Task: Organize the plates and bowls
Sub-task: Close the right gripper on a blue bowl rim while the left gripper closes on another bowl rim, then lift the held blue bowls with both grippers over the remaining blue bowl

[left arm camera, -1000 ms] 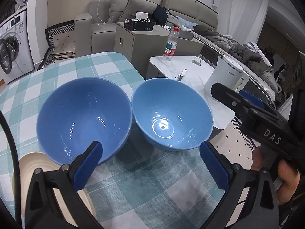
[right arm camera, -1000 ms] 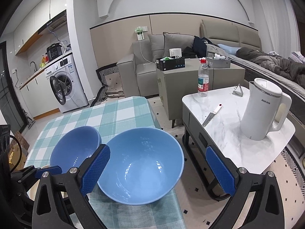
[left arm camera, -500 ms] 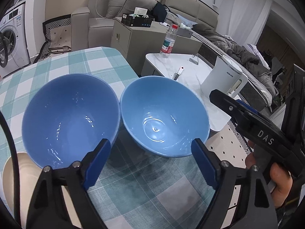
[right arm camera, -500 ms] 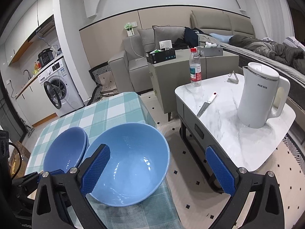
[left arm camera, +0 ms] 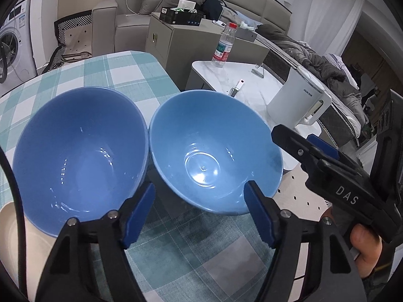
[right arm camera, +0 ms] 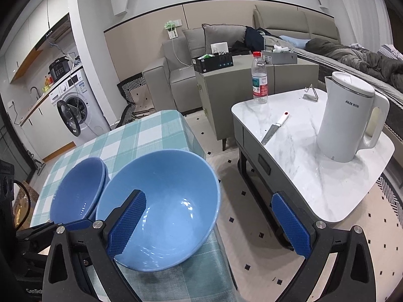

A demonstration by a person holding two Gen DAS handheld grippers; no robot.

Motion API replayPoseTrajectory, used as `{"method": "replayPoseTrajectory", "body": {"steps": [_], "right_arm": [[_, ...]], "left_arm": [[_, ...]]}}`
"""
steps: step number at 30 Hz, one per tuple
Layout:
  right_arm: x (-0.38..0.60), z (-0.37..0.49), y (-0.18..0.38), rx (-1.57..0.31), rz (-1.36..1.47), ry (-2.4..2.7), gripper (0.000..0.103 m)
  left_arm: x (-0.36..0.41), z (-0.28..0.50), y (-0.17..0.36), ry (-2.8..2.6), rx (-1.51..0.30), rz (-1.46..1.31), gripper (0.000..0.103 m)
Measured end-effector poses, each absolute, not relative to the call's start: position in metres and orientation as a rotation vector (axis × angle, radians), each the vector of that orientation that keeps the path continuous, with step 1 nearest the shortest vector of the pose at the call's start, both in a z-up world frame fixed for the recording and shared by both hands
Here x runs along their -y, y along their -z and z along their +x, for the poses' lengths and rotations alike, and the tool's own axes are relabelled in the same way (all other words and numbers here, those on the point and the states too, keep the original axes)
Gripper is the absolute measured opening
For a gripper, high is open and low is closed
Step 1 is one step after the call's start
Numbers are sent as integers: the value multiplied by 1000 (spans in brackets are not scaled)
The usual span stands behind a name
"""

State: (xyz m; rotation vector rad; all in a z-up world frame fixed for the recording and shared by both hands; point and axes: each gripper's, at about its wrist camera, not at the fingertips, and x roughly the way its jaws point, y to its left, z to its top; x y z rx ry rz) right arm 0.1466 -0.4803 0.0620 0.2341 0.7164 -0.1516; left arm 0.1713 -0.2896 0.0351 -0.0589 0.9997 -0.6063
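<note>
Two blue bowls stand side by side on the checked tablecloth point(left arm camera: 105, 75): the left bowl point(left arm camera: 78, 156) point(right arm camera: 75, 196) and the right bowl point(left arm camera: 214, 156) point(right arm camera: 163, 201), which sits at the table's right edge. My left gripper point(left arm camera: 199, 214) is low in front of the right bowl. Its jaws are closing, the bowl's near side is between them, and the pads do not press on it. My right gripper point(right arm camera: 209, 224) is open wide. Its left finger hangs over the right bowl's inside and its right finger is beyond the rim. A cream plate point(left arm camera: 15, 239) peeks out at the lower left.
The right bowl slightly overhangs the table's right edge, with floor beyond it. A marble side table point(right arm camera: 327, 188) to the right carries a white kettle point(right arm camera: 350, 115), a knife point(right arm camera: 274, 128) and a water bottle point(right arm camera: 259, 80). A sofa and a washing machine point(right arm camera: 73, 115) stand behind.
My left gripper's jaws have narrowed and it has come lower and closer to the right bowl. My right gripper has sunk toward the same bowl, and its left finger now overlaps the bowl's inside.
</note>
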Motion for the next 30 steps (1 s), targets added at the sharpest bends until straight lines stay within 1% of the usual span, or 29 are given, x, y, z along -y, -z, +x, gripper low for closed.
{"method": "replayPoseTrajectory", "body": {"steps": [2, 3, 5, 7, 9, 10, 12, 15, 18, 22, 23, 25, 27, 28, 30], "right_arm": [[483, 148, -58, -722, 240, 166, 102], [485, 148, -56, -726, 242, 174, 102], [489, 149, -53, -732, 247, 185, 100], [491, 149, -51, -735, 253, 188, 93], [494, 151, -48, -744, 260, 185, 80], [495, 152, -45, -752, 265, 184, 77], [495, 154, -42, -761, 270, 179, 70], [494, 158, -37, -775, 273, 176, 64], [495, 161, -33, -784, 280, 172, 60], [497, 163, -27, -788, 298, 164, 54], [497, 164, -27, -788, 298, 159, 51], [496, 164, -26, -783, 298, 148, 48], [493, 164, -25, -783, 288, 136, 42], [493, 164, -25, -786, 287, 131, 41], [491, 166, -23, -791, 285, 125, 32]], "left_arm": [[291, 172, -34, 600, -995, -56, 71], [292, 172, -33, 597, -994, -52, 68], [293, 173, -32, 591, -995, -46, 66], [294, 173, -30, 590, -994, -39, 65], [295, 174, -30, 589, -993, -38, 63], [295, 174, -29, 588, -994, -40, 62], [295, 176, -29, 585, -995, -37, 61], [296, 177, -26, 579, -995, -31, 58], [297, 178, -24, 572, -988, -19, 56], [297, 178, -24, 569, -980, -4, 55], [297, 178, -23, 568, -979, -2, 55], [297, 177, -23, 566, -977, 1, 54], [298, 177, -23, 557, -971, 12, 50], [298, 177, -23, 554, -968, 17, 50], [298, 177, -23, 551, -963, 25, 47]]}}
